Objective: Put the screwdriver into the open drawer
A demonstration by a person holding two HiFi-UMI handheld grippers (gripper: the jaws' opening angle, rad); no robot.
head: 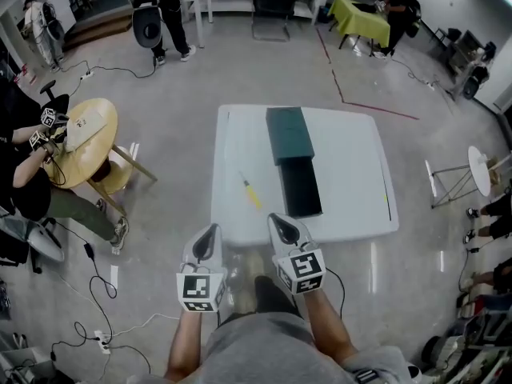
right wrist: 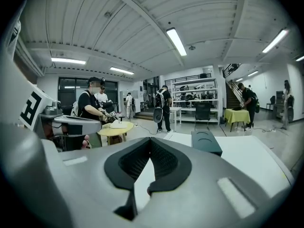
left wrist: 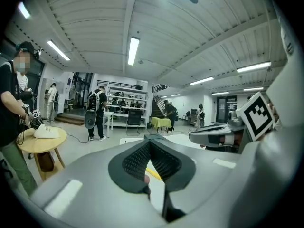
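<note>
Screwdriver point(head: 250, 192) is yellow and thin. It lies flat on the white table point(head: 352, 174), a little to the left of the open drawer point(head: 300, 188), and does not touch it. Far to the left stands a round wooden table point(head: 88, 146), and a person sits beside it. Next comes the left gripper point(head: 211, 232). It hangs over the near edge of the white table, closer to the person than the screwdriver and a bit to its left. Its two jaws are squeezed together at the tips and hold nothing. In the left gripper view, a bit of the yellow screwdriver peeks through the small gap under the closed tips, lying on the table farther on. To the right of the screwdriver is the drawer, pulled out toward the person from a dark green box point(head: 289, 134) that sits on the table. The drawer looks dark inside. The right gripper point(head: 276, 218) hangs just in front of the near end of the drawer. Its jaws are pressed together too, with nothing between them. In the right gripper view, the green box stands ahead and to the right on the white tabletop.
</note>
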